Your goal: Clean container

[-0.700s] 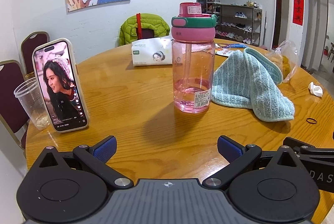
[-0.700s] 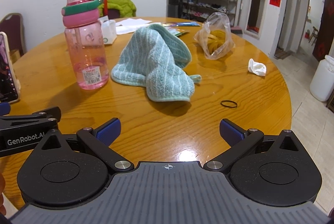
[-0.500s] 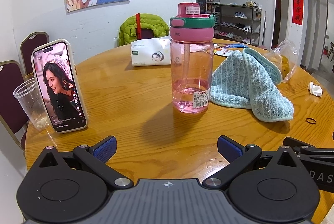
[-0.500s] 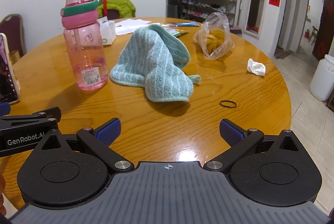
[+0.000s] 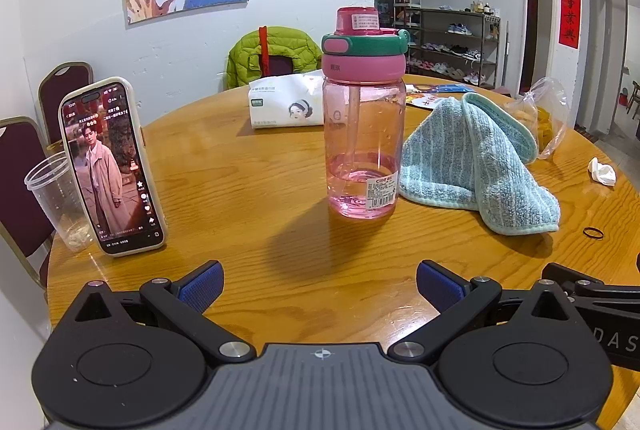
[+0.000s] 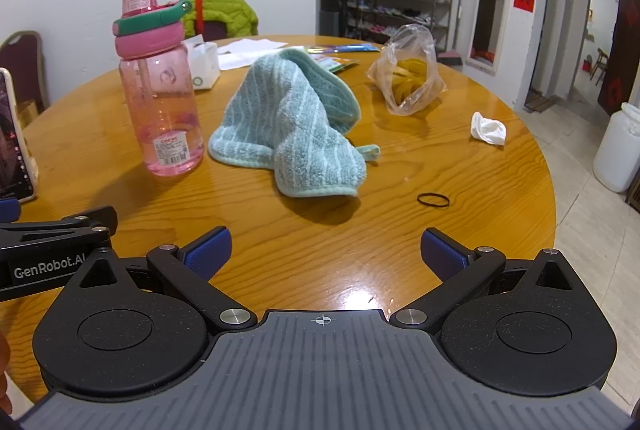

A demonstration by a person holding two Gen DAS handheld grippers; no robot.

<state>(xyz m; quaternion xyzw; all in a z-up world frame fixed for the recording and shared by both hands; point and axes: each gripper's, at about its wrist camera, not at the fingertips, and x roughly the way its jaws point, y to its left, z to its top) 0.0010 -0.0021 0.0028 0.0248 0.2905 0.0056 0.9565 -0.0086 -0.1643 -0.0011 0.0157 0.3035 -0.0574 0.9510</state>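
Observation:
A pink transparent water bottle (image 5: 362, 133) with a pink and green lid stands upright on the round wooden table (image 5: 248, 181), a little water inside. It also shows in the right wrist view (image 6: 162, 97). A crumpled light blue striped towel (image 5: 476, 161) lies just right of it, also seen in the right wrist view (image 6: 296, 125). My left gripper (image 5: 318, 284) is open and empty, low over the table's near edge, facing the bottle. My right gripper (image 6: 324, 250) is open and empty, near the front edge, facing the towel.
A phone (image 5: 110, 165) leans against a clear plastic cup (image 5: 58, 201) at the left. A tissue pack (image 5: 286, 103) lies behind the bottle. A plastic bag (image 6: 408, 73), a white crumpled tissue (image 6: 488, 127) and a black hair band (image 6: 433, 199) lie to the right. Chairs stand beyond the table.
Both grippers have shifted only slightly; the bottle sits a touch more to the left in both views. The phone screen shows a different picture. Both stay open.

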